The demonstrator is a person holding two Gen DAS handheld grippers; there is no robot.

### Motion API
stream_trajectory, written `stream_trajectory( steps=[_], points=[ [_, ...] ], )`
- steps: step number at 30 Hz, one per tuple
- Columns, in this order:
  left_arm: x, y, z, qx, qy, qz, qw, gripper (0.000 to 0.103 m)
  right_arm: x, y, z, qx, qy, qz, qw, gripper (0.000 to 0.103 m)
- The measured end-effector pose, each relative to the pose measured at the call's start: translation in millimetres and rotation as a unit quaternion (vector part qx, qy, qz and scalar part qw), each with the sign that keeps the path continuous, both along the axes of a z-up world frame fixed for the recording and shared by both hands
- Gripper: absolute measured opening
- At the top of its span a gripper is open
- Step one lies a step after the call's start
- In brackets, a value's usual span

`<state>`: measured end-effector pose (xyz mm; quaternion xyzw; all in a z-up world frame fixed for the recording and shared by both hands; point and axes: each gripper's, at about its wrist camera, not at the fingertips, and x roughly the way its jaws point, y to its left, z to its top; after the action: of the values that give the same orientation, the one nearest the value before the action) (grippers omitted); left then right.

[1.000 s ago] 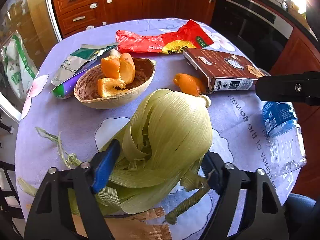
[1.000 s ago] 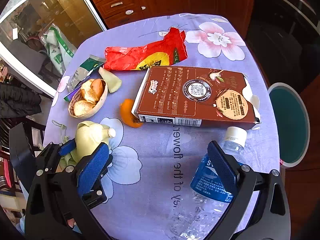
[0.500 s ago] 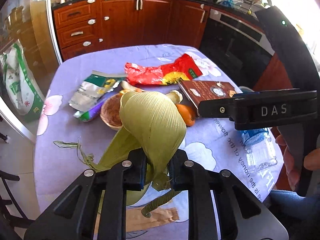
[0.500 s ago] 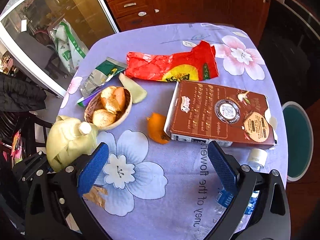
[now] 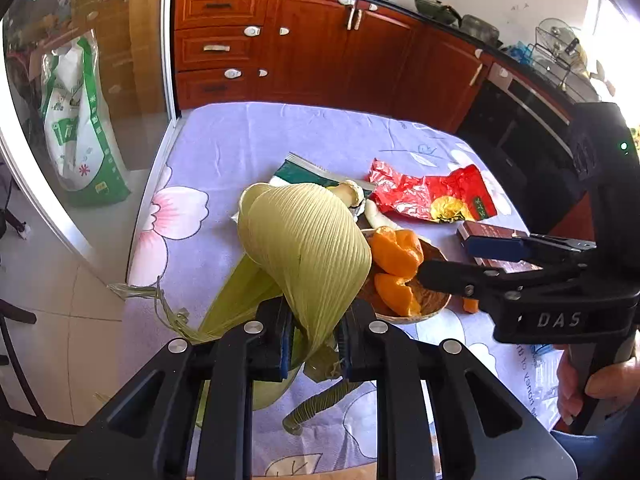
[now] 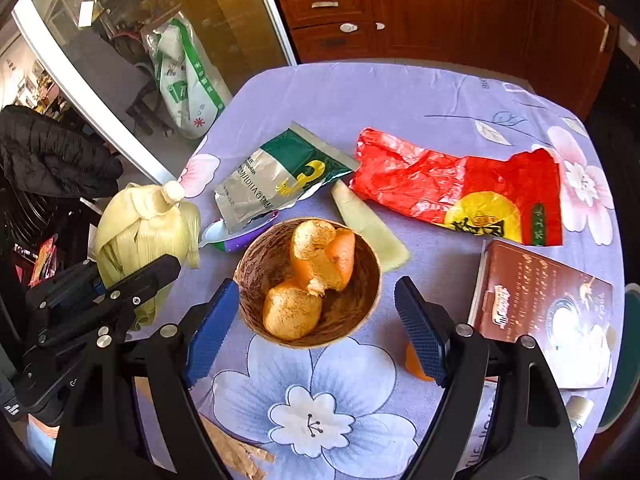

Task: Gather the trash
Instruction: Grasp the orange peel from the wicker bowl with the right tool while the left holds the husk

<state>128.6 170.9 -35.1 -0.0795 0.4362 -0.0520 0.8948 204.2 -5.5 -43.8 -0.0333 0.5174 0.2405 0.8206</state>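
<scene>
My left gripper [image 5: 313, 338] is shut on a bundle of green corn husk [image 5: 304, 240] and holds it lifted above the table's left edge; it also shows in the right wrist view [image 6: 144, 232]. My right gripper [image 6: 316, 334] is open and empty, its jaws on either side of a brown shell bowl [image 6: 344, 316] holding orange peels [image 6: 316, 264]. The bowl also shows in the left wrist view [image 5: 434, 304]. On the purple floral tablecloth [image 6: 360, 96] lie a red wrapper [image 6: 460, 184], a green-silver pouch [image 6: 276, 176] and a brown carton [image 6: 544, 308].
A pale melon rind [image 6: 372, 228] and a purple wrapper [image 6: 236, 236] lie by the bowl. A loose orange peel [image 6: 414, 364] sits behind my right finger. A bottle cap [image 6: 580, 408] shows at the right edge. Brown paper scraps [image 6: 236, 452] lie near me. Cabinets [image 5: 320, 48] stand beyond.
My left gripper closed on the corn husk and lifted it off the table toward the left. My right gripper moved left from the bottle to around the shell bowl.
</scene>
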Motion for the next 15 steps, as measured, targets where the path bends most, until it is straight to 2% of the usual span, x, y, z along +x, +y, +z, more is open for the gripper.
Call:
stream_trajectory(
  steps=[5, 9, 15],
  points=[
    [8, 7, -5, -0.004, 0.004, 0.000, 1.0000, 0.018, 12, 18, -17, -0.011, 0.011, 0.015, 1.000, 0.076],
    [13, 12, -11, -0.011, 0.010, 0.000, 0.9999, 0.018, 17, 26, -27, -0.020, 0.019, 0.021, 0.999, 0.061],
    [16, 10, -16, -0.014, 0.014, -0.003, 0.9998, 0.018, 18, 27, -35, -0.031, 0.008, 0.027, 0.999, 0.041]
  ],
)
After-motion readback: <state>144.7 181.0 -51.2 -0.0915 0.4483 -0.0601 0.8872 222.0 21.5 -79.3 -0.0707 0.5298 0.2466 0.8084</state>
